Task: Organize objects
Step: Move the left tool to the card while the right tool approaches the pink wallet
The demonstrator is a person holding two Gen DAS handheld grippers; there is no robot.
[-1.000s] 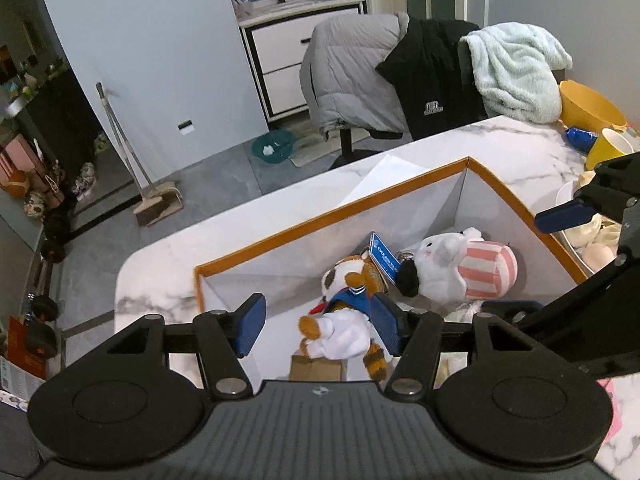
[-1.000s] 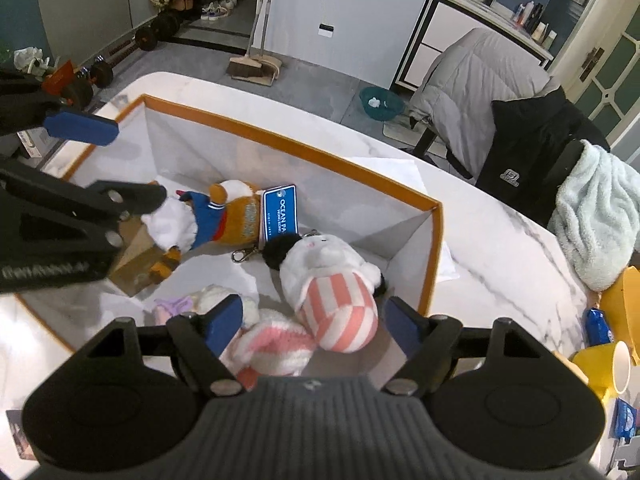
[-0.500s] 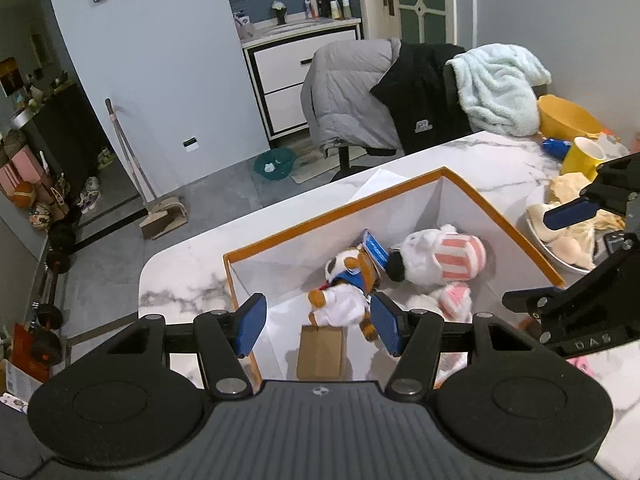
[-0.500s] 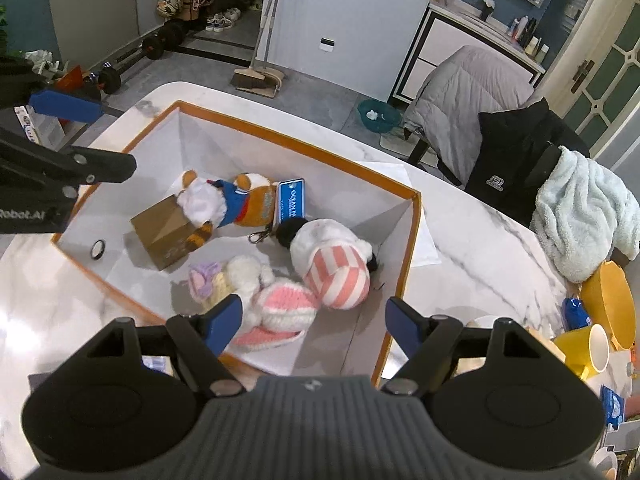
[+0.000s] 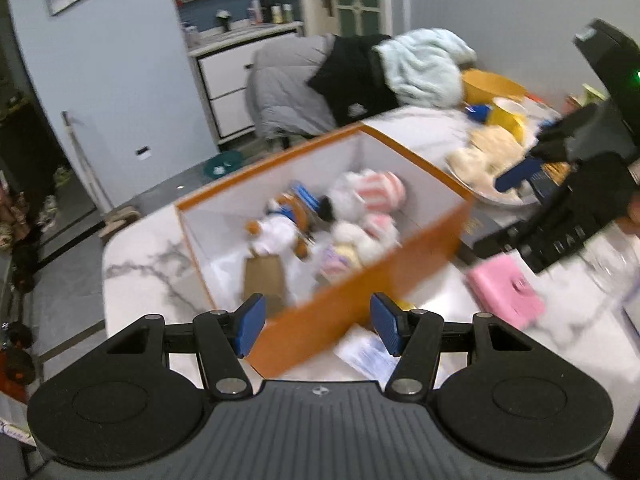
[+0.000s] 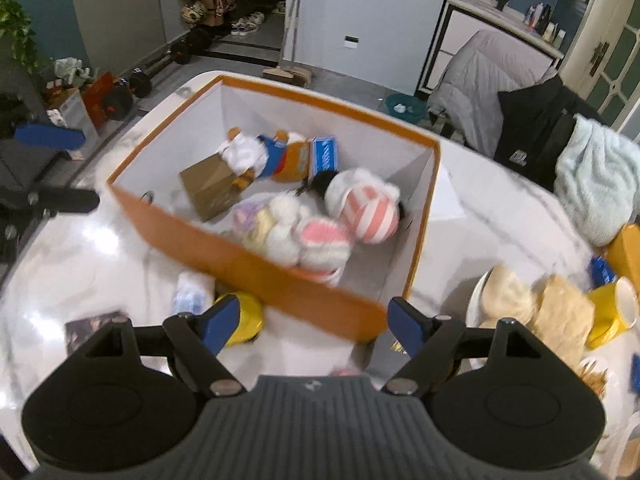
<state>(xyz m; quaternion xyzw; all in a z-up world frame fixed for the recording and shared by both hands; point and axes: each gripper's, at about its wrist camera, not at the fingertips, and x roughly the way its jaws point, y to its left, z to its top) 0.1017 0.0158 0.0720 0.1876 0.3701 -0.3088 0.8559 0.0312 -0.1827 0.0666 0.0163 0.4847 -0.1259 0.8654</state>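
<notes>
An orange box [image 5: 360, 280] with white inner walls stands on the marble table. In it lie a brown plush in blue clothes [image 6: 276, 156], a white plush in pink stripes [image 6: 364, 208], a pink and white plush [image 6: 312, 236] and a small cardboard box [image 6: 208, 188]. My left gripper [image 5: 318, 326] hangs open before the box's near wall, with nothing between its fingers. My right gripper [image 6: 310, 322] is over the table just outside the near wall [image 6: 256, 264]. Its jaws are opening and hold nothing. One blue pad [image 5: 516, 174] of the right gripper shows in the left wrist view.
Beside the box lie a pink case [image 5: 506, 294], a yellow round thing [image 6: 244, 320], a tissue pack [image 6: 190, 296] and a dark card [image 6: 94, 328]. A plate [image 6: 476, 300] with pale food and a yellow mug [image 6: 612, 308] stand on the right. A chair draped with jackets [image 5: 340, 76] is behind the table.
Both grippers have drawn back from above the box's inside to its near side. The whole box now shows ahead. The right jaws have spread a little wider.
</notes>
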